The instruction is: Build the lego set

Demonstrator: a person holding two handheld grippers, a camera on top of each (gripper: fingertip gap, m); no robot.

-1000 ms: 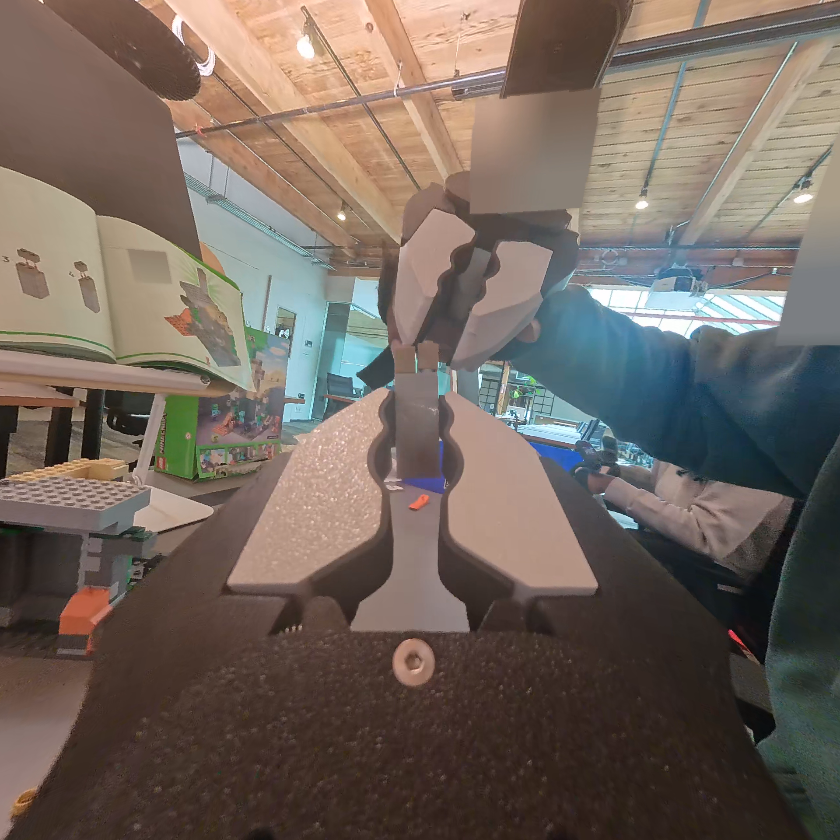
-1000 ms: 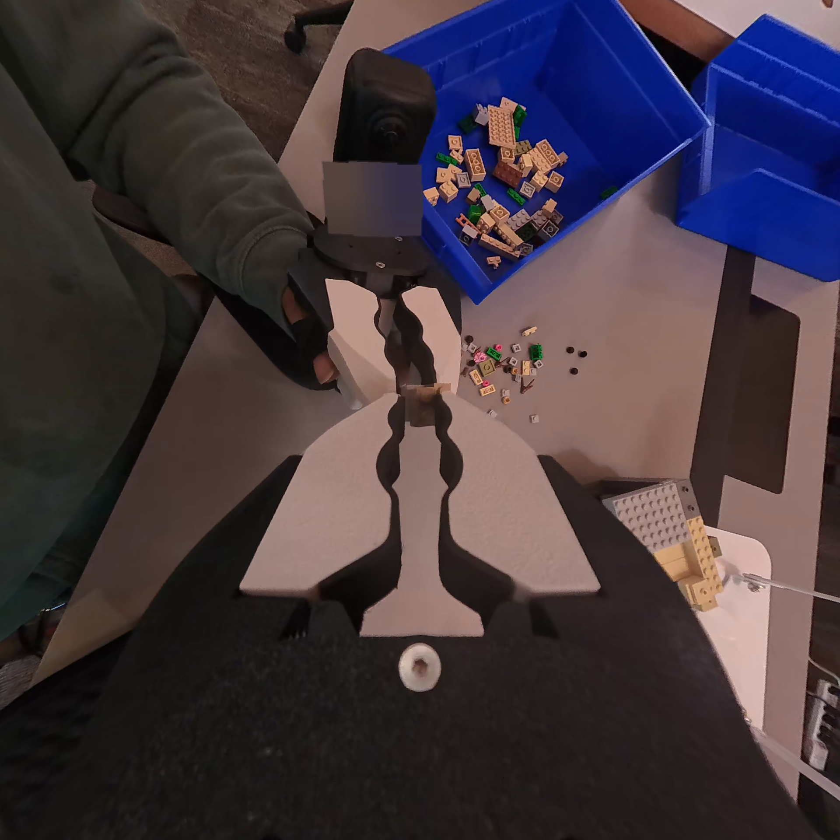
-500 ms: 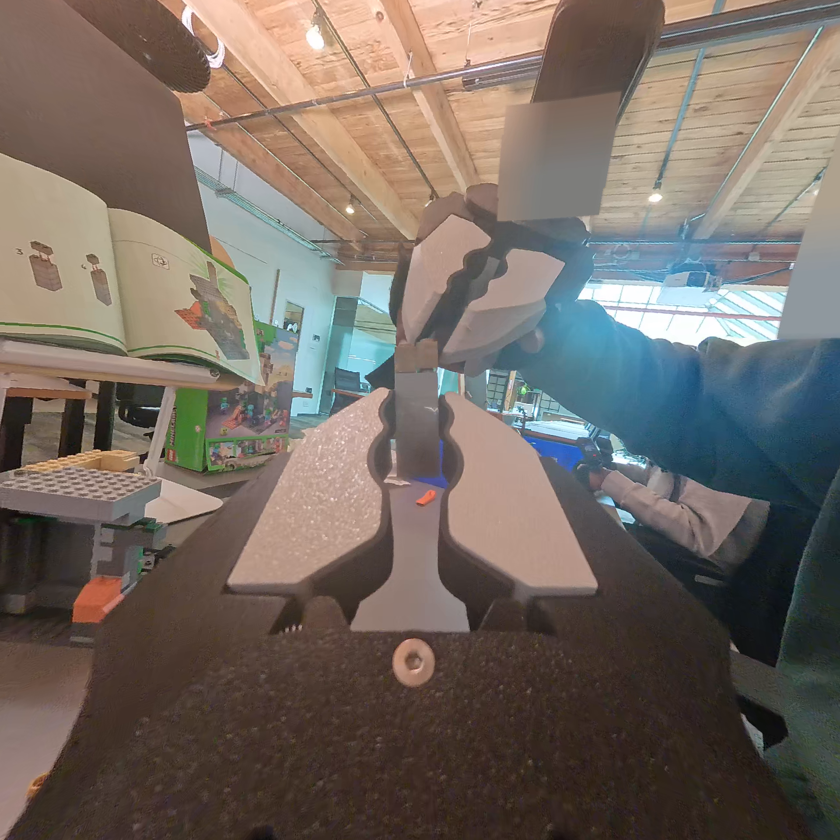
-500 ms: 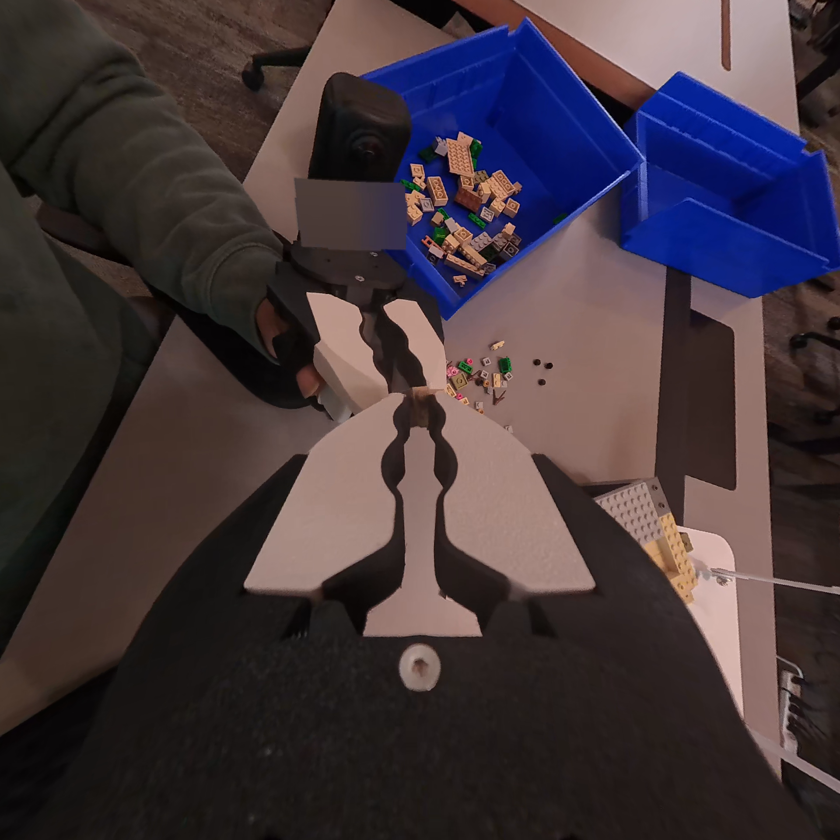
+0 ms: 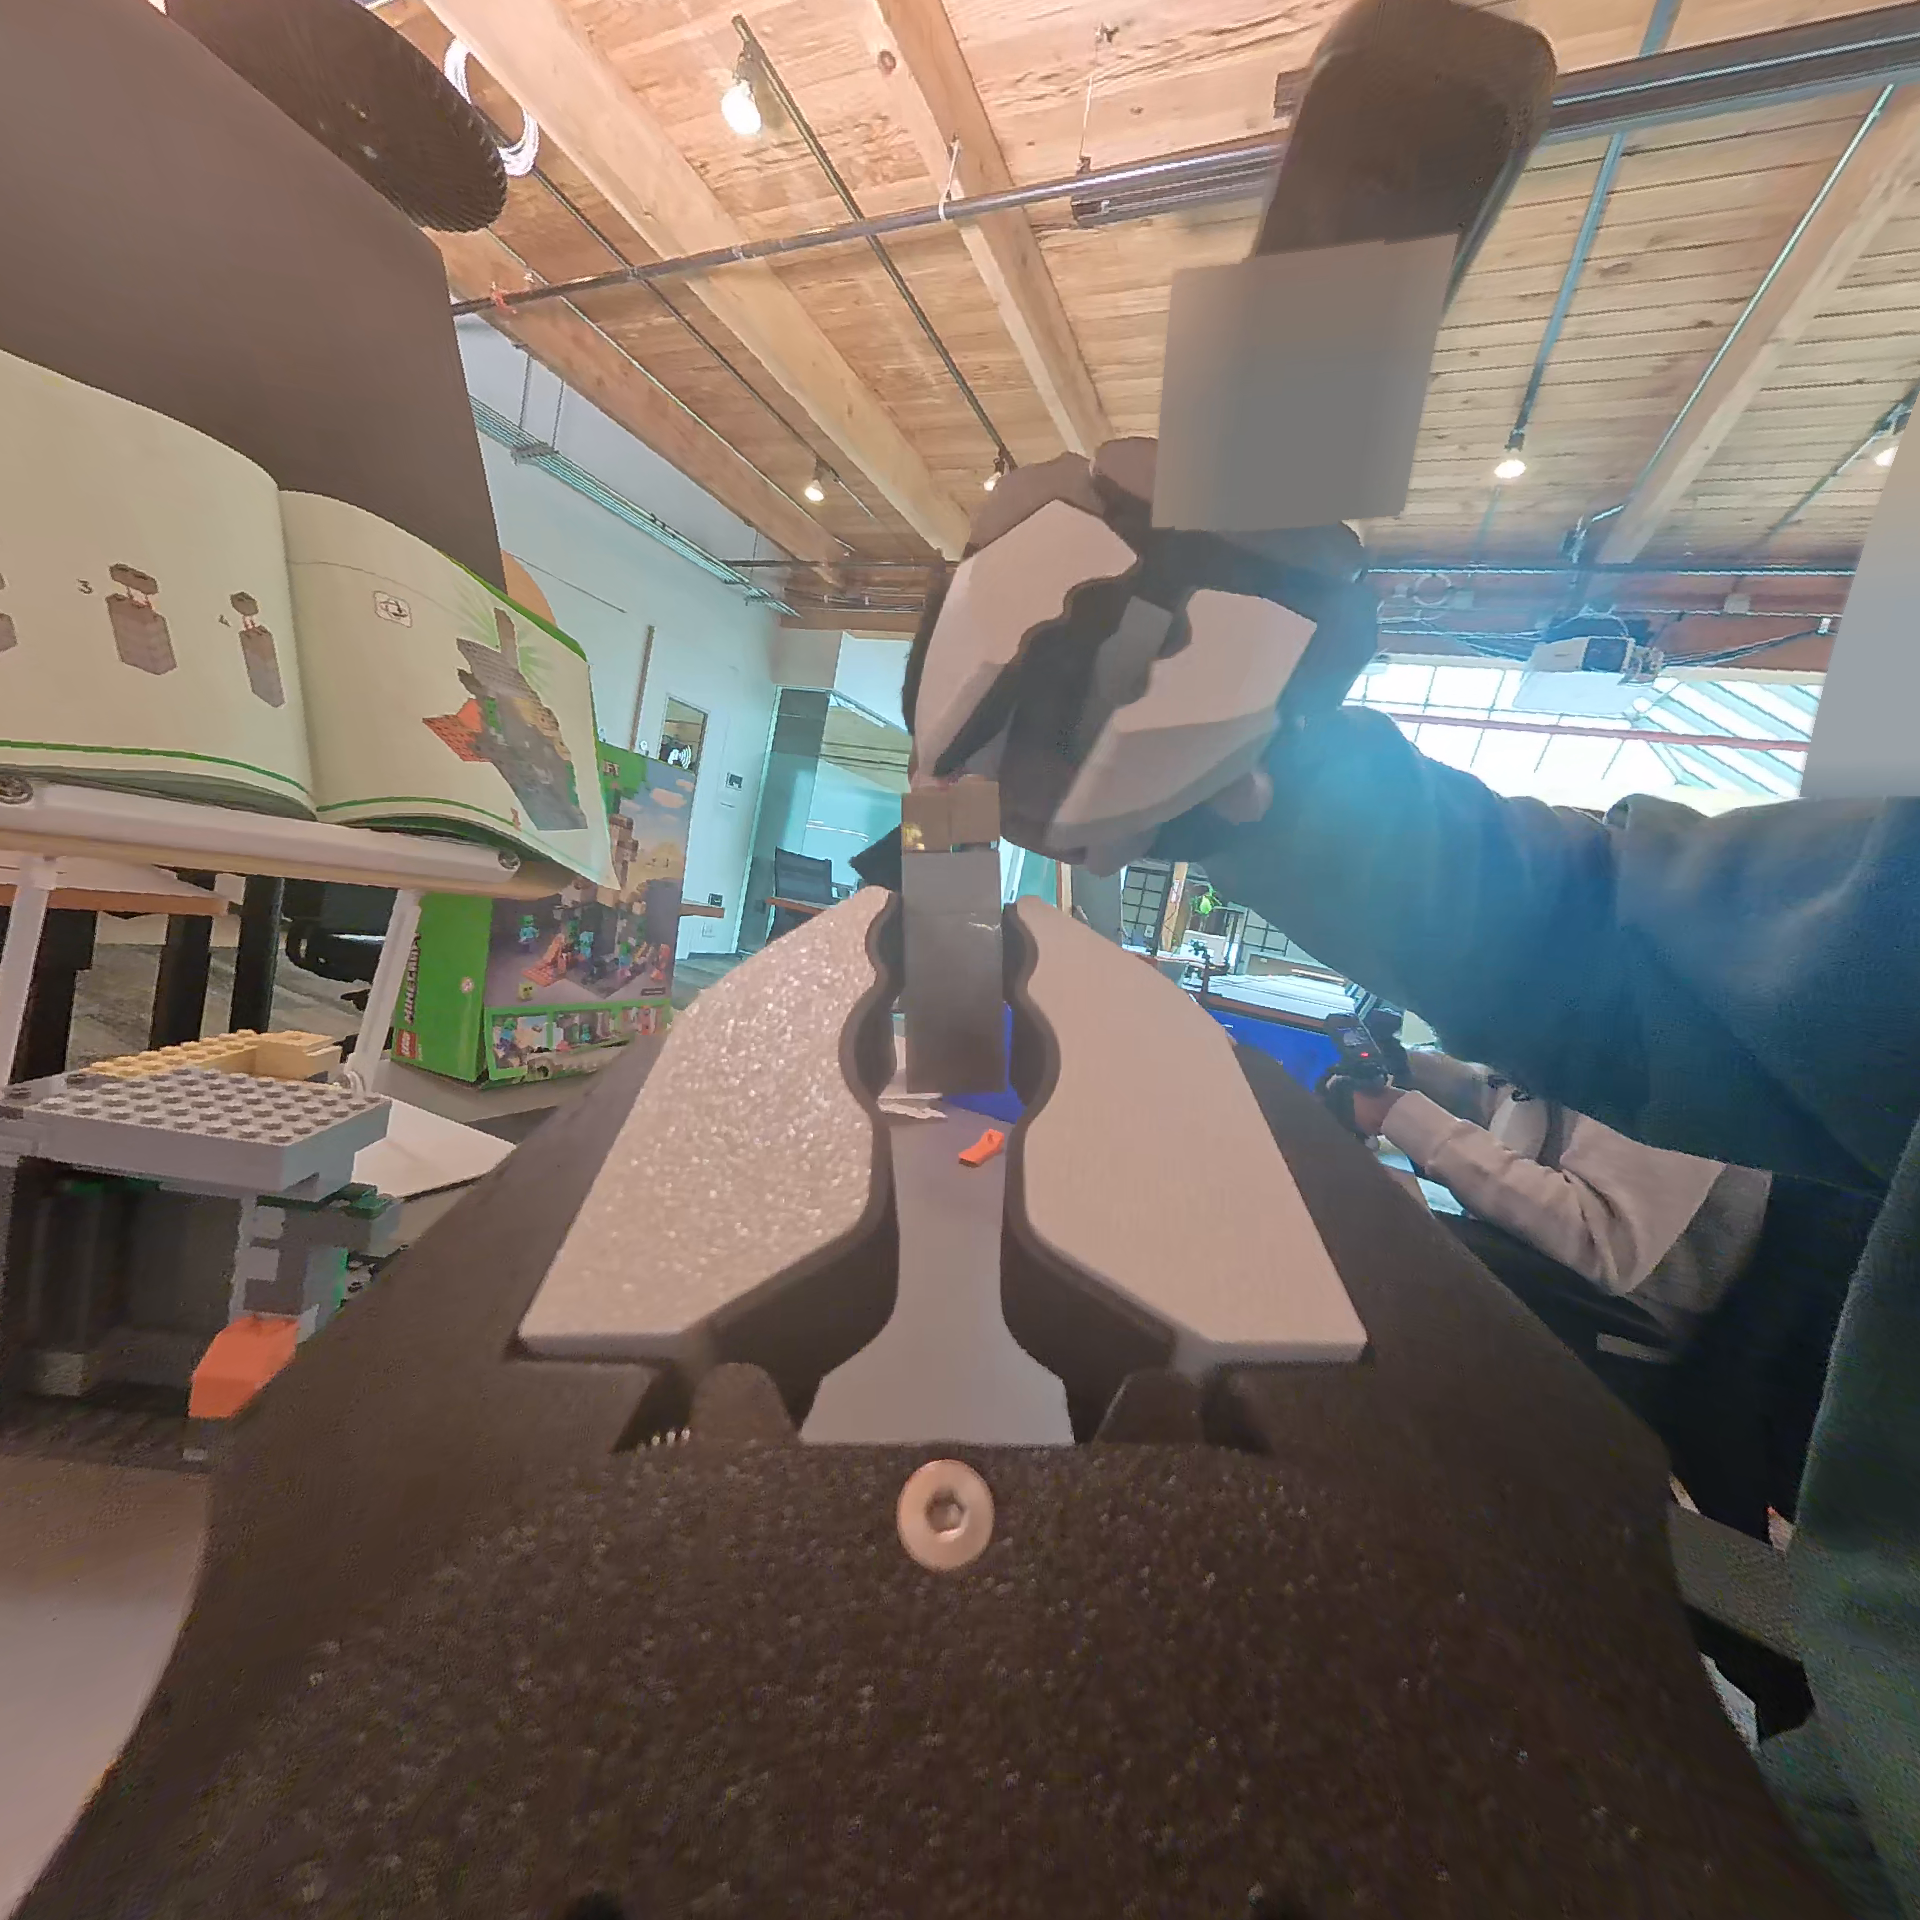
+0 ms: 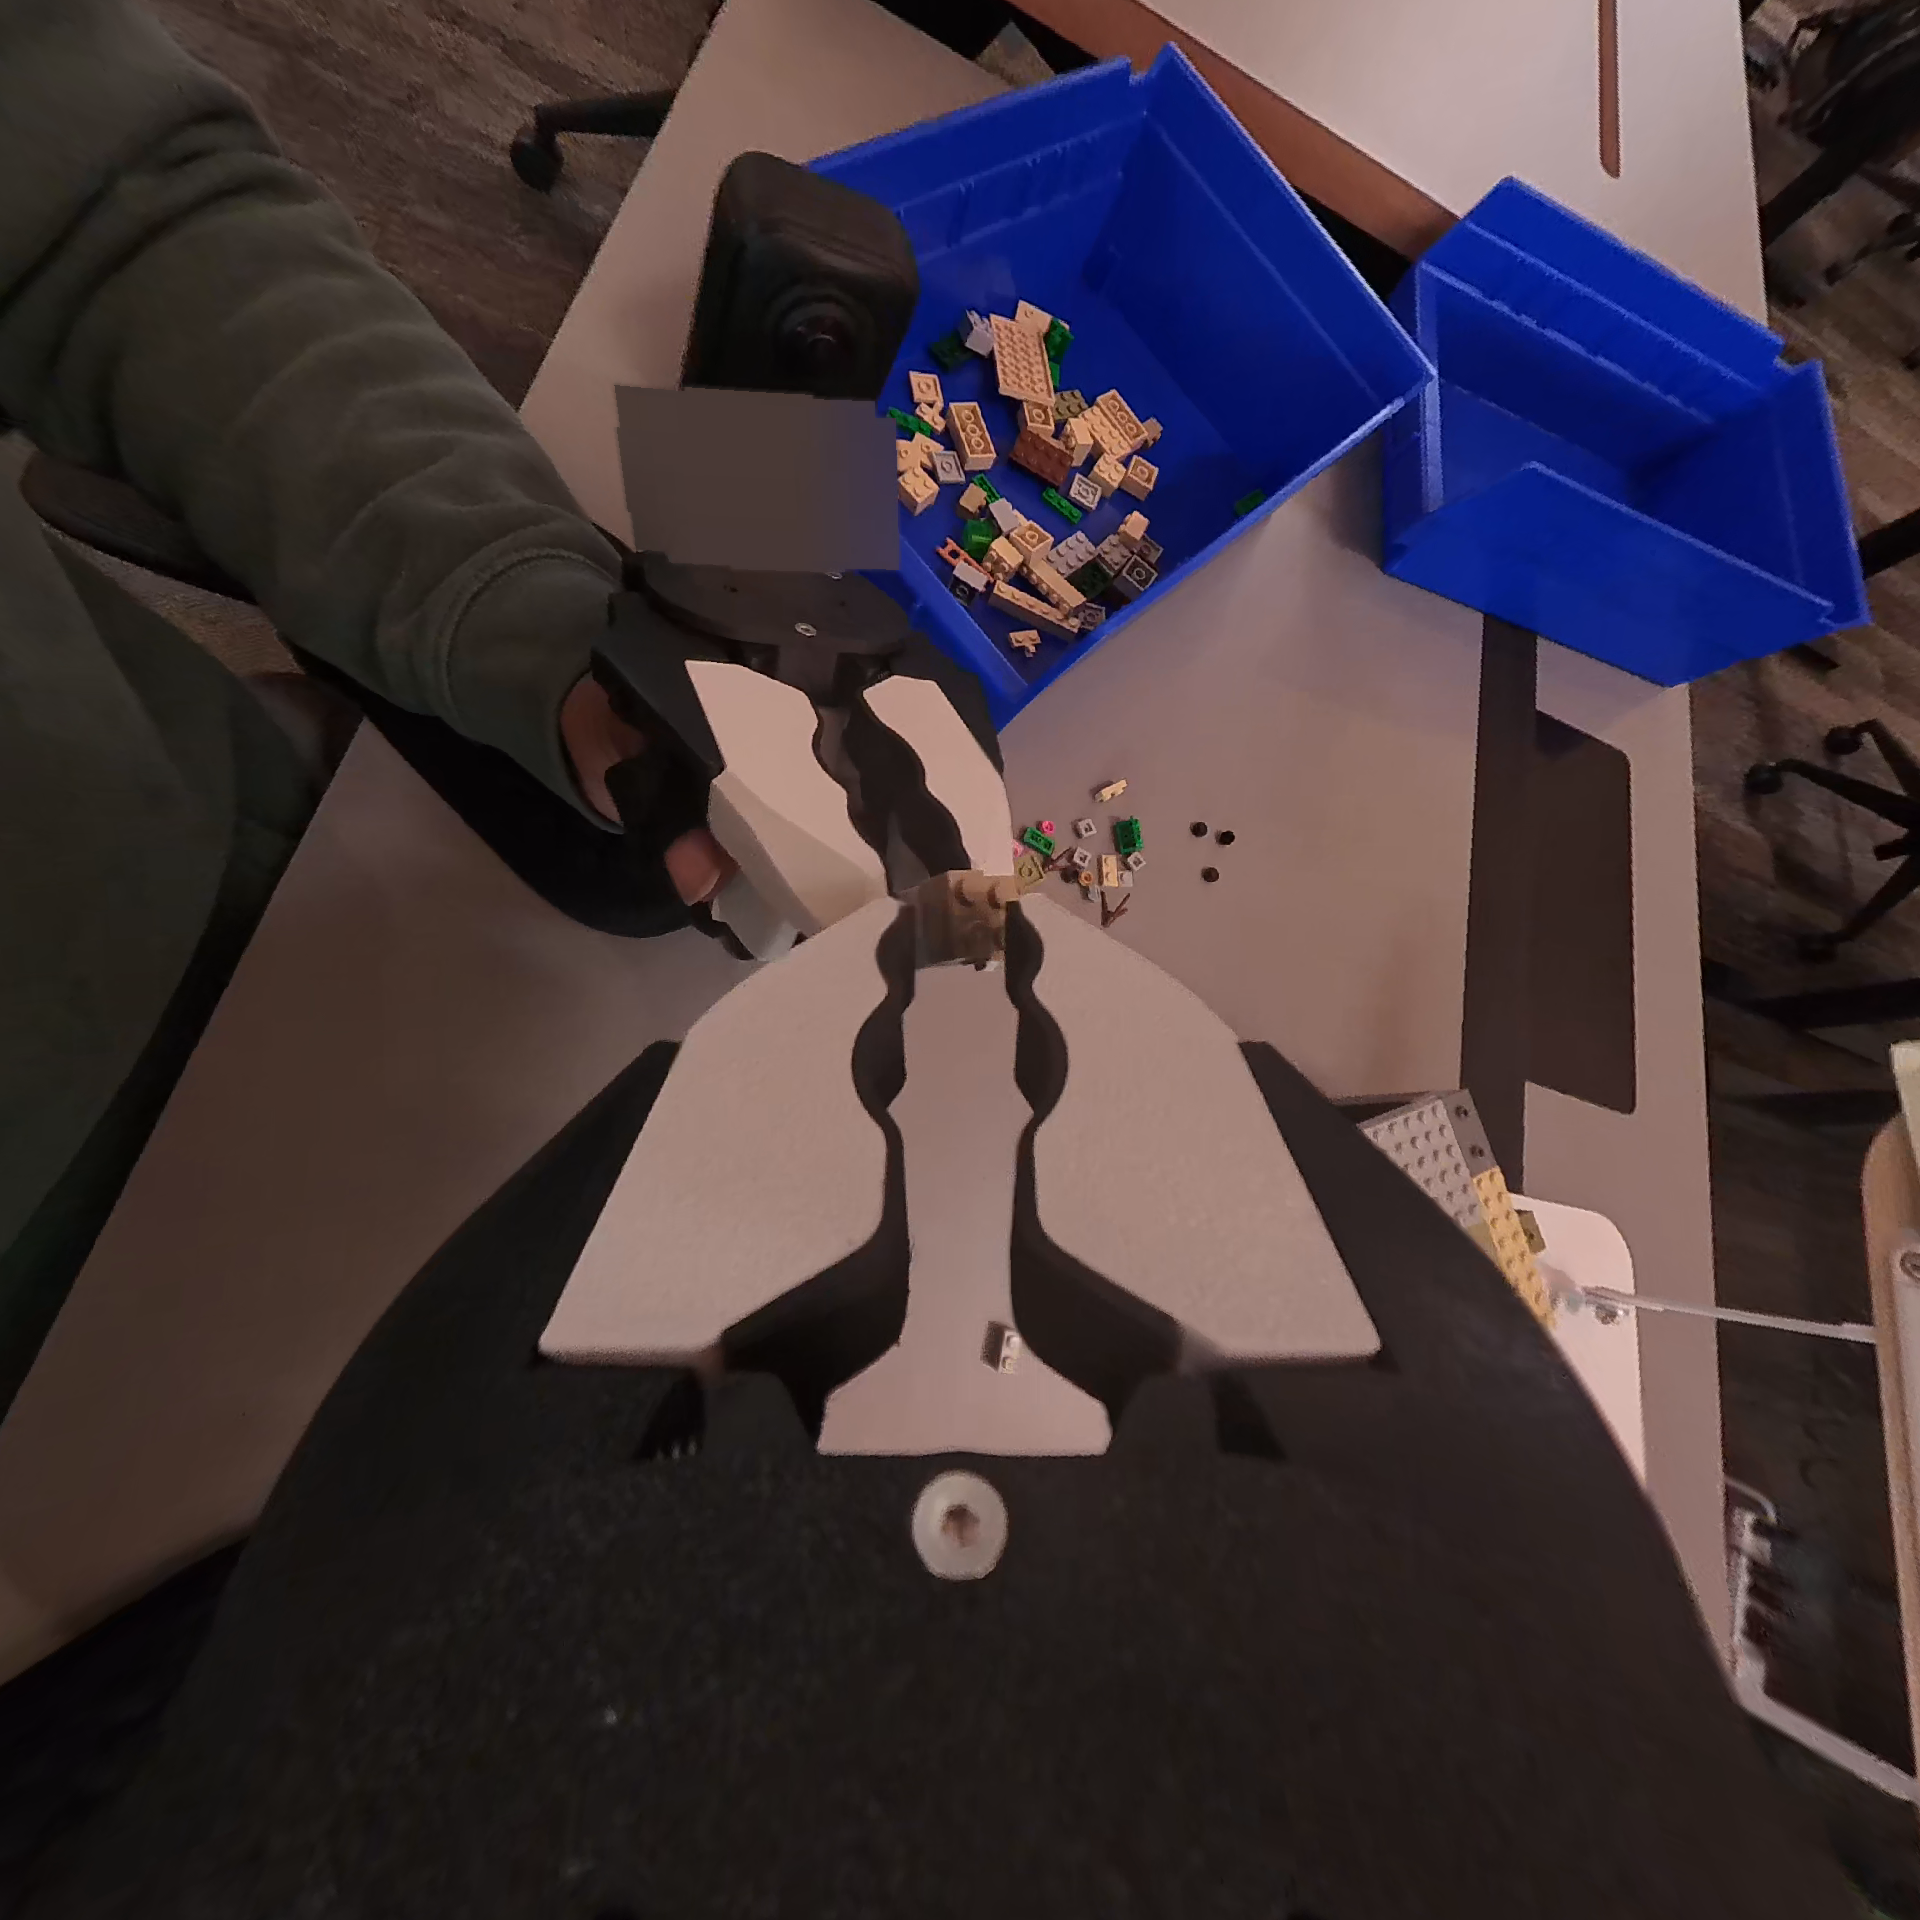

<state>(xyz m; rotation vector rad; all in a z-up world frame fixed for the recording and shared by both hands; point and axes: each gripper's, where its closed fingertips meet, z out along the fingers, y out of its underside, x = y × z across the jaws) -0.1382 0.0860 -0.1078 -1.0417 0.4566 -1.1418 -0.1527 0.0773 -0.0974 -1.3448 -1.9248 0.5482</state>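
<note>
In the left wrist view my left gripper (image 5: 951,914) is shut on a tall grey brick column (image 5: 951,977) and holds it upright above the table. A small tan brick (image 5: 951,810) sits on top of the column. My right gripper (image 5: 997,800) comes down from above with its fingertips at that tan brick. In the right wrist view my right gripper (image 6: 956,914) stands open around the tan brick (image 6: 961,920), and a thin gap shows beside the brick. The left gripper (image 6: 914,878) is just beyond it, held by a gloved hand (image 6: 644,790).
A blue bin (image 6: 1299,312) holding several loose bricks and a second blue bin (image 6: 1621,488) stand at the far side of the table. Small loose pieces (image 6: 1091,852) lie near the grippers. A brick build with a grey plate (image 5: 197,1112) and an open instruction book (image 5: 291,675) are on the left. The grippers are tip to tip, or close to it.
My right gripper's jaws have widened around the tan brick, and that gripper has shifted up and to the right in the left wrist view. The tan brick stays on the grey column, which the left gripper still holds.
</note>
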